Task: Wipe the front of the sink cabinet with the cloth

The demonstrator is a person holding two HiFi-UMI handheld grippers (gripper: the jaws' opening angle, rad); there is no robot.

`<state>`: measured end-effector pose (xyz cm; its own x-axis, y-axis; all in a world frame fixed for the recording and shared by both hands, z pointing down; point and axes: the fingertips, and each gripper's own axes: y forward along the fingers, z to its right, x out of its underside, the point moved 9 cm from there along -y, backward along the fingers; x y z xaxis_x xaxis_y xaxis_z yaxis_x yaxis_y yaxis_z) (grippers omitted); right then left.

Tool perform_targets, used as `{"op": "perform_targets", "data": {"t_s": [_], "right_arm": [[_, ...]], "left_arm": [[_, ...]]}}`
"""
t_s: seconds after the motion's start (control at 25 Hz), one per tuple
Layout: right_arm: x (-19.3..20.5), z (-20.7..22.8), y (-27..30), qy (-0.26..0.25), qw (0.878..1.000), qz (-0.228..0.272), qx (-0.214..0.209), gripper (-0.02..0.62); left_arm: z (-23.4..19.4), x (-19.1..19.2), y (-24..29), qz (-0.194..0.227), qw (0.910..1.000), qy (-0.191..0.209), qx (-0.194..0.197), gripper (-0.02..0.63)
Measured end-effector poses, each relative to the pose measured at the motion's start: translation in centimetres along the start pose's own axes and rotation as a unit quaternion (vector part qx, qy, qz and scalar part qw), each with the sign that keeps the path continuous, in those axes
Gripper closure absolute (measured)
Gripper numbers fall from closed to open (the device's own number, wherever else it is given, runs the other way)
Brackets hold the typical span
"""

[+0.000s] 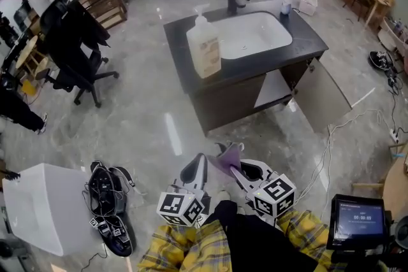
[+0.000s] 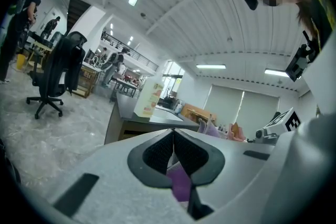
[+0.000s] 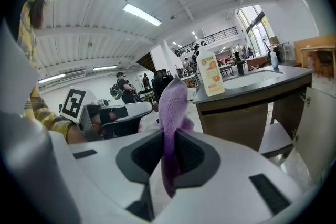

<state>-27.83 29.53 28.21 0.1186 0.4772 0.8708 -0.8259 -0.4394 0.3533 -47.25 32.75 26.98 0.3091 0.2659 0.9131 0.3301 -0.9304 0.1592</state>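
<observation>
The sink cabinet (image 1: 229, 102) has a dark top, a white basin and a brown front; it stands about a metre ahead of me. Its right door (image 1: 322, 95) hangs open. Low in the head view, my right gripper (image 1: 234, 165) is shut on a purple cloth (image 1: 224, 159), which sticks up past the jaws (image 3: 173, 102). My left gripper (image 1: 203, 159) sits just left of it, pads pressed together (image 2: 172, 134), with a purple scrap showing in the gap behind the pads. Both grippers are well short of the cabinet (image 3: 236, 118).
A soap bottle (image 1: 204, 48) stands on the counter's left corner. A black office chair (image 1: 73, 48) is to the left, with a white box (image 1: 44, 207) and black cabled gear (image 1: 105, 191) at my near left. A white cable (image 1: 325, 156) and a screen (image 1: 360, 220) lie to the right.
</observation>
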Motion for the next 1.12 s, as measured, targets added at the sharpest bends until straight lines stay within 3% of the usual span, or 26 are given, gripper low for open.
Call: {"op": "perform_targets", "data": {"t_s": [0.48,1.12], "right_arm": [[-1.2,1.6,5.0,-0.002,1.000,-0.008,0.016,0.554],[0.0,2.6,8.9,-0.011,1.000,-0.026,0.013,0.554]], "left_arm": [[-5.0,-0.1,2.5,-0.016,0.9999,-0.001,0.005,0.598],[-7.0,0.5,4.2,-0.021,0.9997,0.010,0.006,0.598]]}}
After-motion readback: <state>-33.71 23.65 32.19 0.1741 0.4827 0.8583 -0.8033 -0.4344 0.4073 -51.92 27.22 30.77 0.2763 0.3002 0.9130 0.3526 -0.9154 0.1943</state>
